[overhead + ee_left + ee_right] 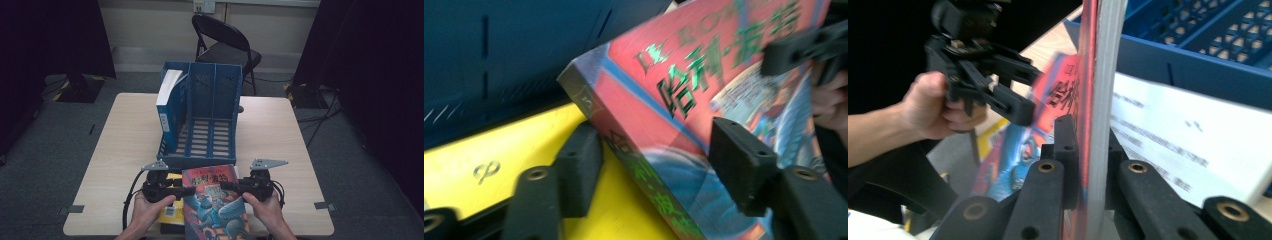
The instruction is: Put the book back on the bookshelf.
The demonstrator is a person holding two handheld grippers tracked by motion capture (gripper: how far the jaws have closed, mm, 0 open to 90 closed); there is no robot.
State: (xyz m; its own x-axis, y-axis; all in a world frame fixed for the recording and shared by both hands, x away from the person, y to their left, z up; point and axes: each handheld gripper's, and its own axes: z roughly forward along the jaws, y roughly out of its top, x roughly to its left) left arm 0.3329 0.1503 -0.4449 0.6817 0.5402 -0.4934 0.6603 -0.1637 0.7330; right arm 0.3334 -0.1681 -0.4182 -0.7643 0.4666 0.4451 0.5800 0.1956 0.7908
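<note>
Right gripper (1088, 150): jaws clamped tight on the page edge of the red-covered book (215, 200), one pad on each face. Left gripper (659, 165): jaws part open, straddling the book's spine corner; whether the pads press cannot be told. Book is tilted up at the table's (280, 130) near edge, between both hands, just in front of the blue file rack (205, 115). Under it lies a yellow book (484, 160). A white-paged book (167, 97) stands in the rack's left slot.

blue rack (200, 100) blocks beyond book (215, 205)
</note>
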